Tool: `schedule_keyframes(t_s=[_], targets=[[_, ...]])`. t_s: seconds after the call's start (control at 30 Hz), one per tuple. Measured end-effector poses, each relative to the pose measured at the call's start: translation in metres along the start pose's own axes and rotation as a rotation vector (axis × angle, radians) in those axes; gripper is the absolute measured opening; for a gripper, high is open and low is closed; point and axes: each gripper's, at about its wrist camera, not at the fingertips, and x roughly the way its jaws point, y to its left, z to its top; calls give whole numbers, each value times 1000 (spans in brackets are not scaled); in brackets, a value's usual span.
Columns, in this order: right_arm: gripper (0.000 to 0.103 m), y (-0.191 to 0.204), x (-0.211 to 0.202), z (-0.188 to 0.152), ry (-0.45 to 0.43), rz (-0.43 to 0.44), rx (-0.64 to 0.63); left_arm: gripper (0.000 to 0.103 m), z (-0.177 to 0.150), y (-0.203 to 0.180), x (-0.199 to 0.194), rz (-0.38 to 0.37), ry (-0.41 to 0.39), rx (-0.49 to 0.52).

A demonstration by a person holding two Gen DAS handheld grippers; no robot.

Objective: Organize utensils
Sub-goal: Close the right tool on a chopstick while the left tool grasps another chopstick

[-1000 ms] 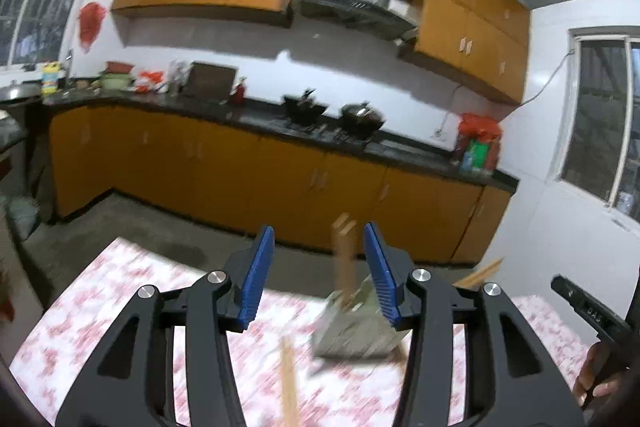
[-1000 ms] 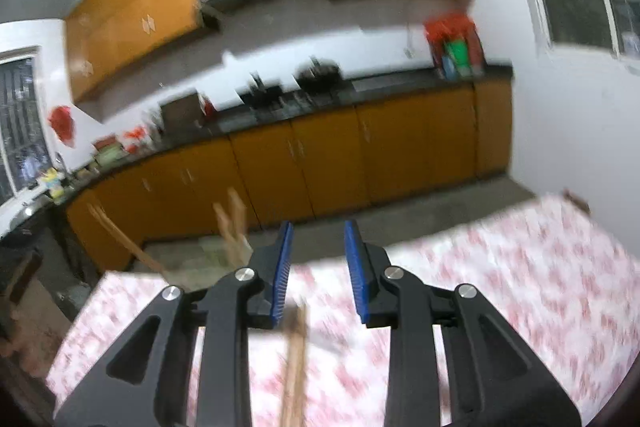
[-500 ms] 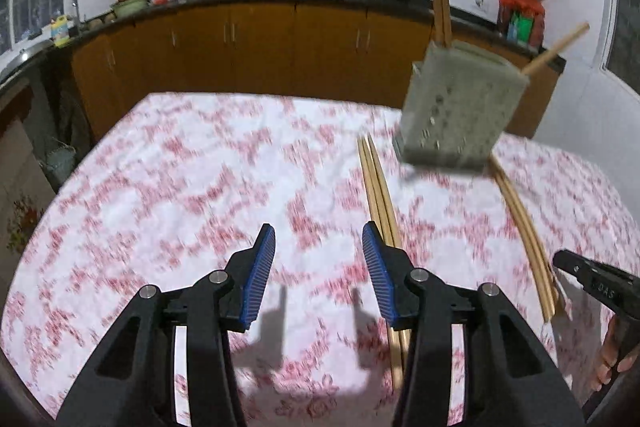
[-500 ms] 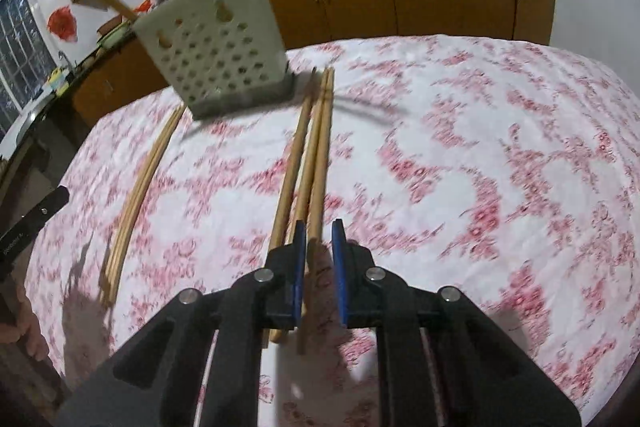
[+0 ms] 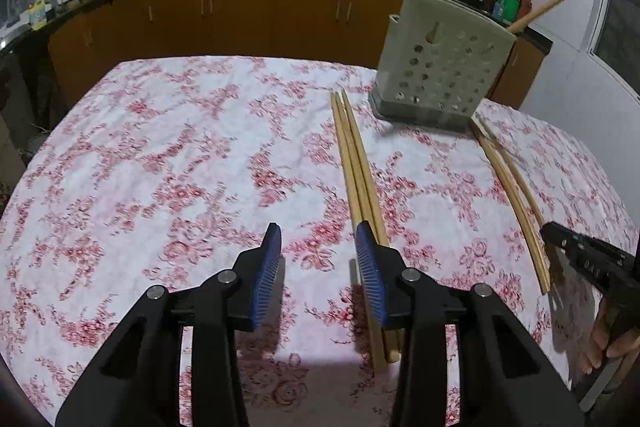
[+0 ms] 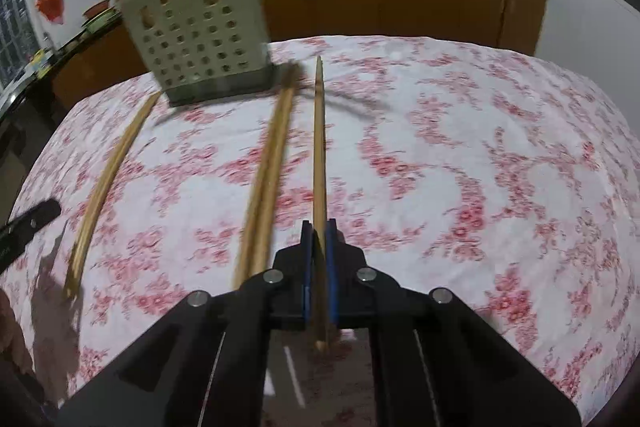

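Pinching slim wooden chopstick [image 6: 319,147], right claw [image 6: 319,239]; perforated holder [image 6: 196,39] beyond

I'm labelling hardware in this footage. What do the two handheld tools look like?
Both match: the left tool and right tool have matte black angular linkage arms with silver round pivot screws and blue ribbed pads on the fingers. No cables visible.

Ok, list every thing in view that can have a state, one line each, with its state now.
Right gripper: shut on one chopstick.
Held chopstick: clamped, pointing toward the holder.
Left gripper: open, holding nothing.
Middle chopsticks: lying loose on the tablecloth.
Outer chopsticks: lying loose beside the holder.
Utensil holder: upright, chopsticks already standing in it.
Tablecloth: spread flat.
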Motion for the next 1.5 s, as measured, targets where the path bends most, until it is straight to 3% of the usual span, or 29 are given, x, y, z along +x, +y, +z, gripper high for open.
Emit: schedule_keyframes(t_s=[0.4,0.7,0.87,1.07,1.5], targets=[[8,-17,1,2,-4,-21,28,23,-6,-15,13,-38,59,51],[8,-13,2,2,0,-22,18,21,-6,-27,24,3,84,97],[9,-7,2,2,-5,-20,-5,8,1,-22,30,33,83,87],[8,-18,4,5,-18,-44,12,8,8,2,32,81,76,53],[10,-26,5,7,-17,-30,31,8,8,10,32,63,67,25]])
